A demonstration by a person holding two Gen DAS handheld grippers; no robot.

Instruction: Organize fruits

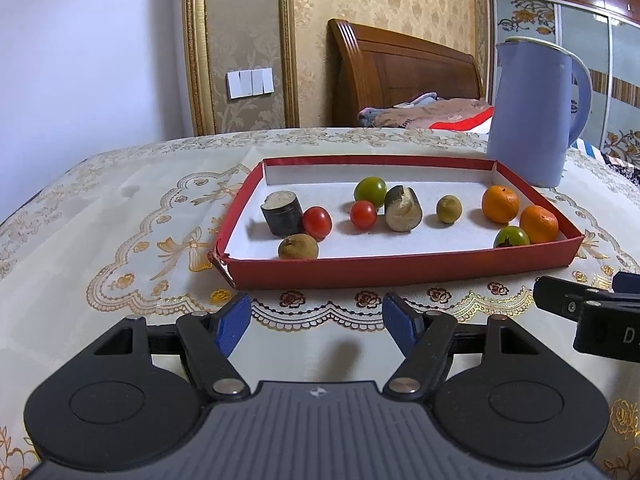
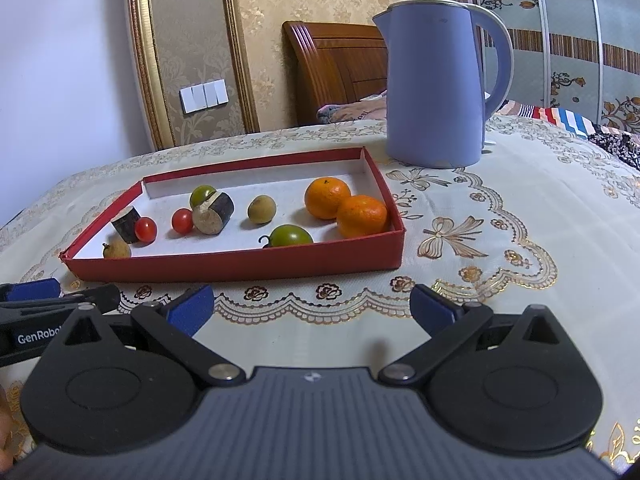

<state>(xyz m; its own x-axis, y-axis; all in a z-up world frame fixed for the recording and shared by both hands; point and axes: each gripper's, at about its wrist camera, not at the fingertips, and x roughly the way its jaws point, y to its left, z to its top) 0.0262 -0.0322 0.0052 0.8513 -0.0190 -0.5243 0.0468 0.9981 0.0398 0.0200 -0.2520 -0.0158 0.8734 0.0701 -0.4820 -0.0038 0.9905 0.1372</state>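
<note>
- Short of the tray's near wall, the left gripper [image 1: 316,320] and right gripper [image 2: 312,304] hover with jaws apart, holding nothing.
- Round fruits lie mixed in the red tray [image 1: 400,270]: the tomatoes [image 1: 317,222] touching the dark cut pieces [image 1: 282,214] could roll if nudged.
- Two oranges [image 2: 362,216] crowd the tray's right corner, so the wall may block a finger.

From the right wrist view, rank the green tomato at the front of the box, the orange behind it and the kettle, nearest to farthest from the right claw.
1. Green tomato, against the red box's front wall, nearest the right claw.
2. Back orange, deeper in the box, right end.
3. Blue kettle, on the tablecloth beyond the box, farthest.
</note>
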